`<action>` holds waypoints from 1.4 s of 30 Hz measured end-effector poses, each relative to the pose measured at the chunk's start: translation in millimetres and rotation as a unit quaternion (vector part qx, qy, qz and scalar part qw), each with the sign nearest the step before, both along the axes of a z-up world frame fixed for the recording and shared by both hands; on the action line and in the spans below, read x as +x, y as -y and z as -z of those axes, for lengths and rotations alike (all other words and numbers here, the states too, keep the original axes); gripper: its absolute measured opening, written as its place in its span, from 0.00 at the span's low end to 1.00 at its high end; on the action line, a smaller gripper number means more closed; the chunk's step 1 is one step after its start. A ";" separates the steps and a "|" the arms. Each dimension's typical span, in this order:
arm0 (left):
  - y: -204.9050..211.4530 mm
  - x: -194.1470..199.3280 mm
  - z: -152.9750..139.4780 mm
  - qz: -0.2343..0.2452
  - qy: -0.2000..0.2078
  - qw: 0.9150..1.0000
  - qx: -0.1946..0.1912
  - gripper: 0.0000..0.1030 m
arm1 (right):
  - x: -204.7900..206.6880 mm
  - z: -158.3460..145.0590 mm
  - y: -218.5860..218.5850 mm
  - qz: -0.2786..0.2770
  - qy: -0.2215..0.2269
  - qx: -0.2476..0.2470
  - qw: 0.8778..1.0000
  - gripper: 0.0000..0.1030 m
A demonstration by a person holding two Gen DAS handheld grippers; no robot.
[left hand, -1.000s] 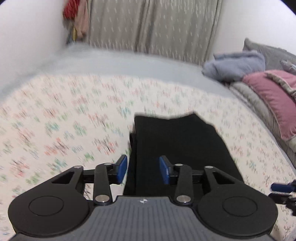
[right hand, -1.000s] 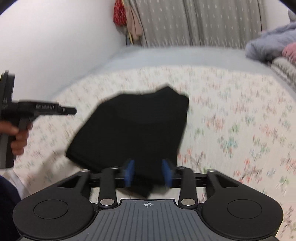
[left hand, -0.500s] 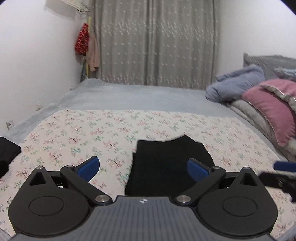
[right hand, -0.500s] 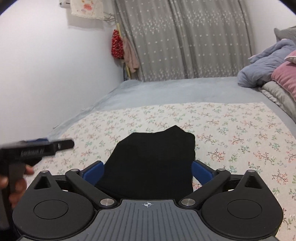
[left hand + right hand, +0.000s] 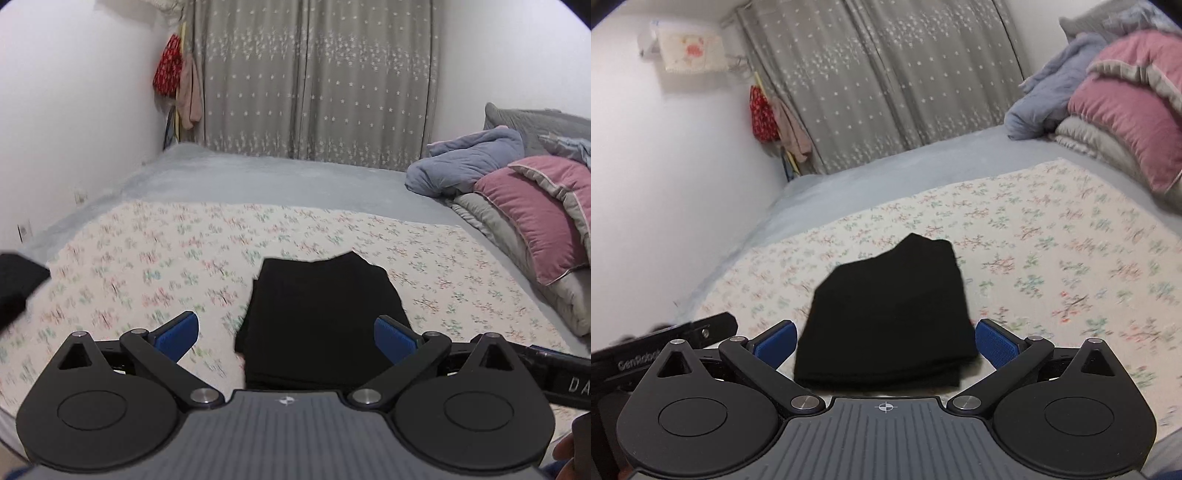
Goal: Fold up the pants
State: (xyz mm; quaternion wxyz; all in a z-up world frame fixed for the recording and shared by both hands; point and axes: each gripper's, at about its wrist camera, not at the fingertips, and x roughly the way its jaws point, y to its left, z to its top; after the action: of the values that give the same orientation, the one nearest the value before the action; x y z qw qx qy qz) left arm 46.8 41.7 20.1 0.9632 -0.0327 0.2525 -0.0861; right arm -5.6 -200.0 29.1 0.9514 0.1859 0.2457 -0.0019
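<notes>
The black pants [image 5: 321,314] lie folded into a compact rectangle on the floral sheet [image 5: 147,266]. They also show in the right wrist view [image 5: 890,317]. My left gripper [image 5: 286,338] is open and empty, raised just in front of the pants' near edge. My right gripper [image 5: 884,345] is open and empty, also held back from the near edge. Neither touches the cloth. Part of the right gripper's body [image 5: 554,373] shows at the lower right of the left wrist view.
Pink and grey pillows [image 5: 535,214] and a blue blanket [image 5: 465,162] are piled on the right. A wall [image 5: 74,110] borders the bed on the left, a grey curtain [image 5: 314,81] behind. Another dark cloth [image 5: 18,280] lies at the left edge.
Both grippers opened wide and let go of the pants' near edge a second ago. They then lifted and drew back, and the folded pants lie still on the sheet.
</notes>
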 end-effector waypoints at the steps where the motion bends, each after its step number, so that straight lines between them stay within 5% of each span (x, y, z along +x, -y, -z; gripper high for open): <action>1: 0.2 -1.0 2.1 0.000 -0.002 1.000 -0.002 0.98 | -3.4 -5.2 -3.0 0.002 0.002 -0.017 1.000 1.00; 7: 2.4 -4.1 12.1 -0.011 0.001 1.000 0.007 0.98 | -15.2 -10.7 -12.9 -0.028 0.041 -0.043 0.998 1.00; 17: 5.2 -3.1 41.8 -0.010 -0.029 0.999 0.017 0.98 | -2.8 16.9 -30.1 -0.044 0.011 -0.080 0.996 1.00; 42: 4.0 -9.3 42.7 -0.020 -0.024 0.999 0.031 0.98 | -1.5 26.6 -34.0 -0.040 -0.007 -0.085 0.996 1.00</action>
State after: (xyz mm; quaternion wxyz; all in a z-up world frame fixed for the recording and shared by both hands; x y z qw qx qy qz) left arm 37.5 37.7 -22.6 0.9589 -0.0101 0.2776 -0.0579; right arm -7.1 -166.0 2.5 0.9612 0.0948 0.2585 0.0144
